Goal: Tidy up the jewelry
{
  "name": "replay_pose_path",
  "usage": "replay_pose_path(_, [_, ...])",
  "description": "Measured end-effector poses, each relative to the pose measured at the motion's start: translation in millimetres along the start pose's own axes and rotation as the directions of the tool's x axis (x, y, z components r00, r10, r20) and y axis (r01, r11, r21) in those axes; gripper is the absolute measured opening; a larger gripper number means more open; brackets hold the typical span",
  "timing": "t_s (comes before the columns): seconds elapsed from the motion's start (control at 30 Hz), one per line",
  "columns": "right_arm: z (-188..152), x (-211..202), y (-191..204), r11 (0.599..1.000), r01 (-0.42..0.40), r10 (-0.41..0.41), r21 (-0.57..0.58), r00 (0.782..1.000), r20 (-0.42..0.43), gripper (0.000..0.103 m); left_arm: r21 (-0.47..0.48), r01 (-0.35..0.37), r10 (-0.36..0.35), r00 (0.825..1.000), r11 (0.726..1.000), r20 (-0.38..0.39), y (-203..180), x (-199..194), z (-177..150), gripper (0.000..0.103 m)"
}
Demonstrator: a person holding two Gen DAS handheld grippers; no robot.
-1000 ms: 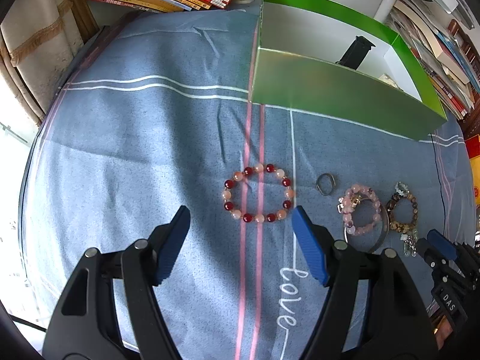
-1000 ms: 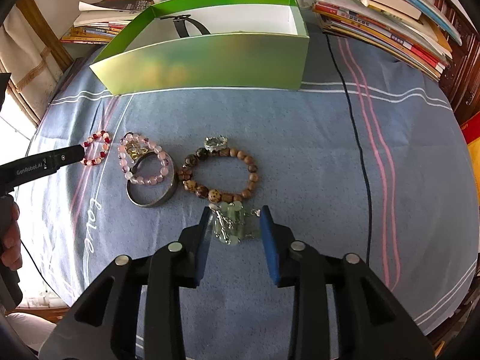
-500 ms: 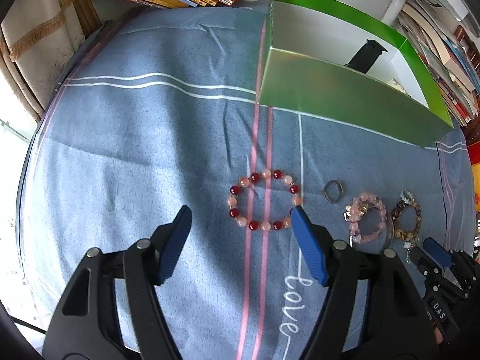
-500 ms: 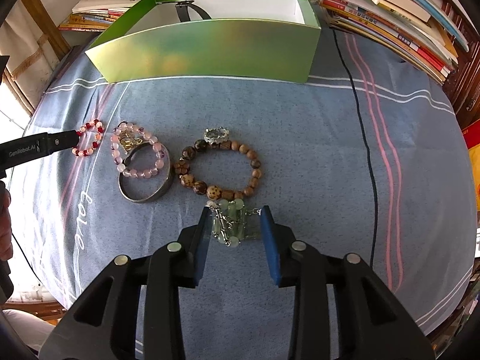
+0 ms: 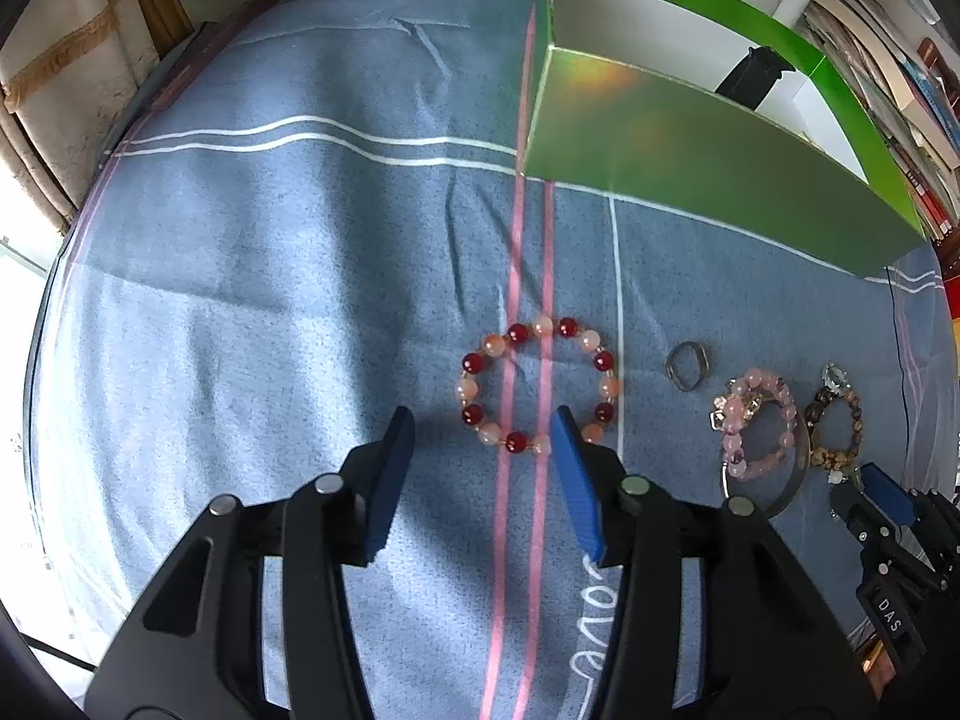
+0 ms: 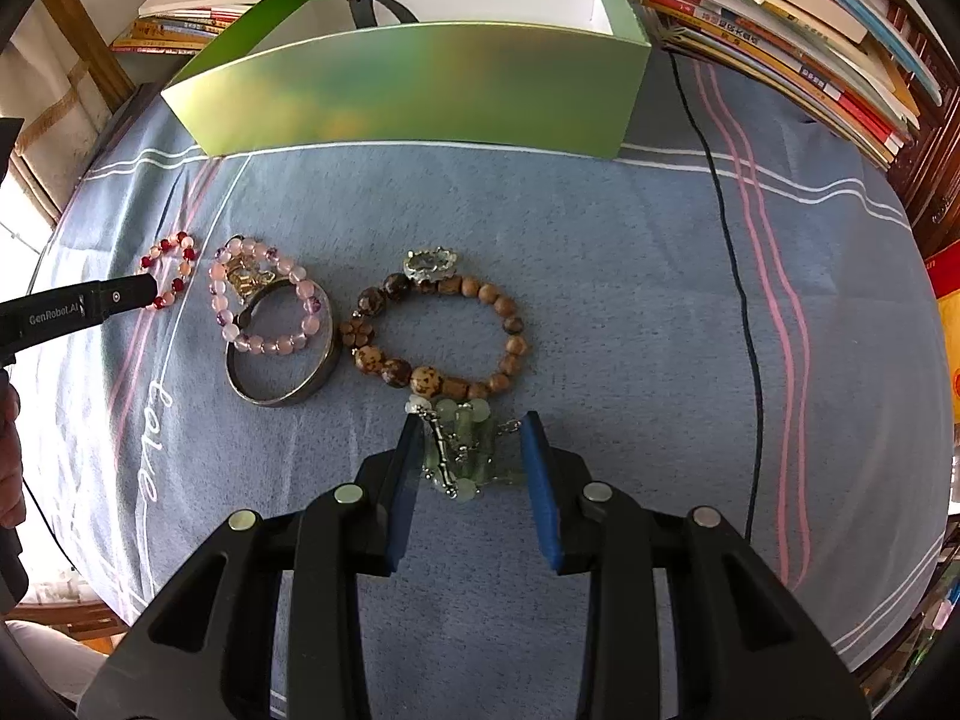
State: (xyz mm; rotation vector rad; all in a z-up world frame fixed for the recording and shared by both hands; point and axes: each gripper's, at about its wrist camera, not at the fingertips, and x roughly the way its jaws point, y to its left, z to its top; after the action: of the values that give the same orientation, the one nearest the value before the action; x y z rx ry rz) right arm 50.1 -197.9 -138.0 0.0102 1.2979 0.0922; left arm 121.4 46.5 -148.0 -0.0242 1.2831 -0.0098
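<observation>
Left wrist view: the left gripper (image 5: 483,432) is hovering over the blue cloth (image 5: 300,300) covering the worktop, its jaws standing apart and gripping nothing. The red and pink bead bracelet (image 5: 537,384) is lying flat on the cloth just ahead of the jaws, with the right fingertip (image 5: 567,438) overlapping its near edge. A small metal ring (image 5: 687,365) is lying to the right of that bracelet, apart from it. Further right, a pink bead bracelet (image 5: 757,423) is resting partly on a metal bangle (image 5: 789,489), and a brown bead bracelet (image 5: 837,420) is sitting beside them. The green box (image 5: 690,168) is standing open at the far side of the cloth. The right gripper (image 5: 882,495) is showing at the right edge.

Right wrist view: the right gripper (image 6: 471,444) is sitting low over the cloth (image 6: 630,300), its jaws parted on either side of a pale green bead bracelet (image 6: 462,447); whether they are touching it cannot be told. The brown bead bracelet (image 6: 435,330) is lying just beyond, touching the green one. The pink bead bracelet (image 6: 267,300) is overlapping the metal bangle (image 6: 282,378) to the left. The left gripper (image 6: 78,309) is reaching in by the red and pink bead bracelet (image 6: 171,267). The green box (image 6: 420,84) is holding a dark strap (image 6: 366,6). Books (image 6: 780,30) are lying stacked at the far right.
</observation>
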Motion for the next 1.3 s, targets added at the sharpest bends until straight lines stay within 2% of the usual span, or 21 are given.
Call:
replay_pose_path(0.07, [0.3,2.2,2.8,1.0,0.003,-0.003,-0.001,1.0,-0.001,0.033,-0.004,0.025,-0.025,1.0,1.0,0.002,1.3,0.4,0.4,0.037])
replay_pose_path(0.13, [-0.7,2.5,5.1,1.0,0.001,-0.001,-0.009,1.0,0.004,0.031,-0.002,0.037,-0.037,0.999,0.999,0.001,0.9,0.4,-1.0,0.016])
replay_pose_path(0.17, [-0.9,2.9,7.3,1.0,-0.004,0.004,-0.015,1.0,0.006,0.024,0.005,0.025,-0.025,1.0,1.0,-0.005,0.6,2.1,-2.6,0.012])
replay_pose_path(0.23, [-1.7,2.8,9.7,1.0,-0.013,0.013,-0.024,1.0,0.009,0.022,0.015,0.019,-0.019,1.0,1.0,0.003,0.9,2.5,-5.6,0.008])
replay_pose_path(0.3, [-2.7,-0.2,11.2,0.999,-0.023,0.024,-0.026,0.999,0.023,0.02,0.011,0.026,-0.026,1.0,1.0,0.003,2.0,2.1,-7.6,0.008])
replay_pose_path(0.33, [-2.5,-2.6,12.1,0.999,-0.024,0.025,-0.031,0.999,0.035,0.008,0.007,0.029,-0.029,1.0,1.0,0.004,2.2,0.5,-10.1,0.008])
replay_pose_path(0.5, [-3.1,-13.6,11.2,0.999,-0.024,0.026,-0.032,0.998,0.055,0.008,0.007,0.042,-0.043,0.998,0.999,0.035,0.7,-12.7,-12.8,0.008])
replay_pose_path(0.93, [4.9,-42.9,1.6,1.0,-0.014,0.016,-0.018,0.992,0.124,0.008,0.023,0.082,-0.084,0.988,0.996,0.131,3.5,-76.4,-27.1,0.008])
replay_pose_path(1.3, [2.1,-51.4,3.8,0.999,-0.015,0.02,-0.033,0.99,0.139,0.008,0.046,0.054,-0.063,0.977,0.997,0.206,-13.2,-109.2,-20.8,0.008])
